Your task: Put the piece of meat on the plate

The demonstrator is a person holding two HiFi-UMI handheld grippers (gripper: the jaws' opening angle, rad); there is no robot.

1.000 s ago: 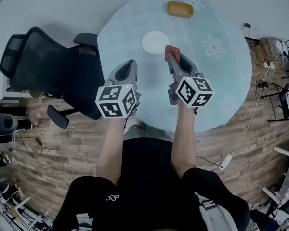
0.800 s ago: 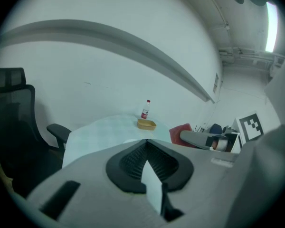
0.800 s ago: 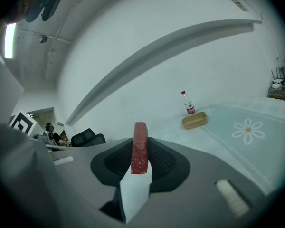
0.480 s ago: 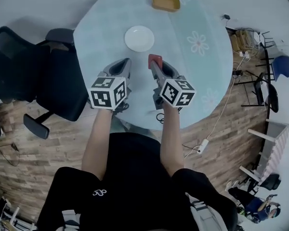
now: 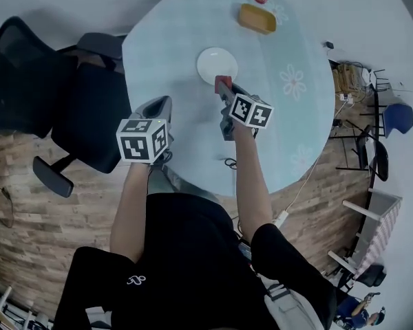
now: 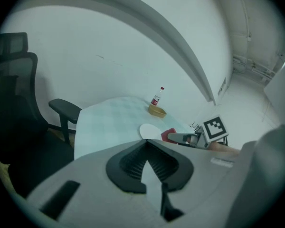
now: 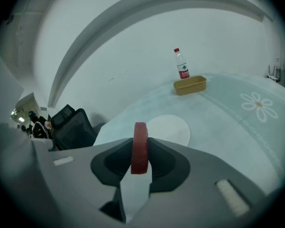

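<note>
Right gripper view | right tool (image 7: 140,141) pinches flat red meat (image 7: 140,156) | left tool (image 6: 146,144) closed

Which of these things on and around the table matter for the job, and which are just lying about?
For the job:
piece of meat, clamped in the right gripper
white plate

Just lying about:
yellow tray
water bottle
black office chair

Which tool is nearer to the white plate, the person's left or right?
Right. The right tool, gripping the meat, is at the plate's near rim; the left tool hangs well short of it, empty.
</note>
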